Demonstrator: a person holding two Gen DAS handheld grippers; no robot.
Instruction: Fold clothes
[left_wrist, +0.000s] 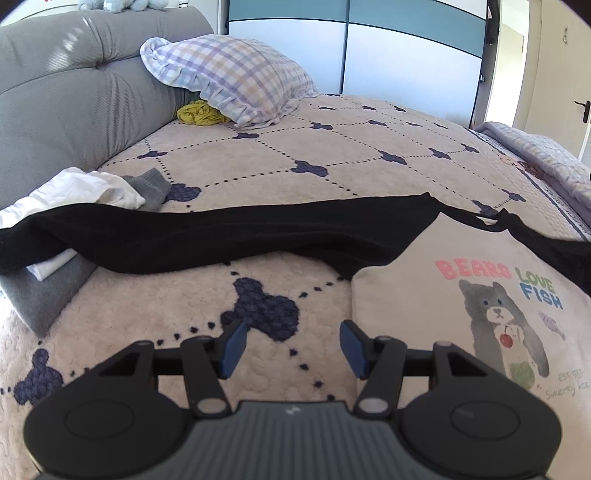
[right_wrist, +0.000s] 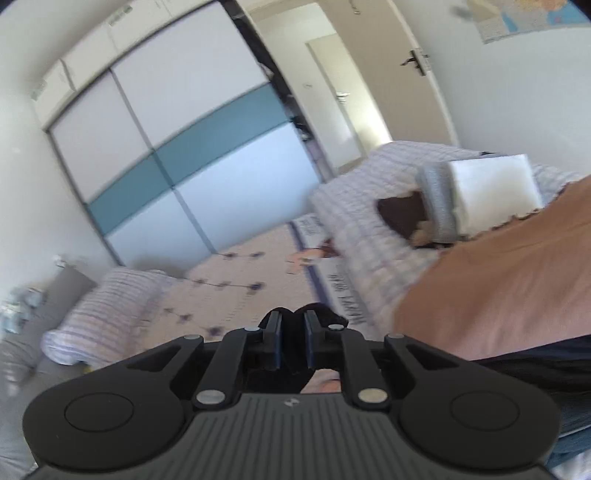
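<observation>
A cream sweatshirt with a bear print (left_wrist: 480, 314) and black sleeves lies flat on the bed. One long black sleeve (left_wrist: 221, 236) stretches left across the bedspread. My left gripper (left_wrist: 291, 345) is open and empty, low over the bedspread just left of the shirt's body. My right gripper (right_wrist: 293, 341) is shut on black fabric (right_wrist: 317, 314), apparently the shirt's other sleeve, and holds it up above the bed. The right wrist view is blurred.
Folded white and grey clothes (left_wrist: 74, 192) lie at the left by the grey headboard (left_wrist: 74, 103). A checked pillow (left_wrist: 229, 77) and a yellow cloth (left_wrist: 201, 112) sit at the back. A striped quilt (right_wrist: 369, 206) with folded items (right_wrist: 491, 192) lies at the bed's right. A wardrobe (right_wrist: 184, 147) stands behind.
</observation>
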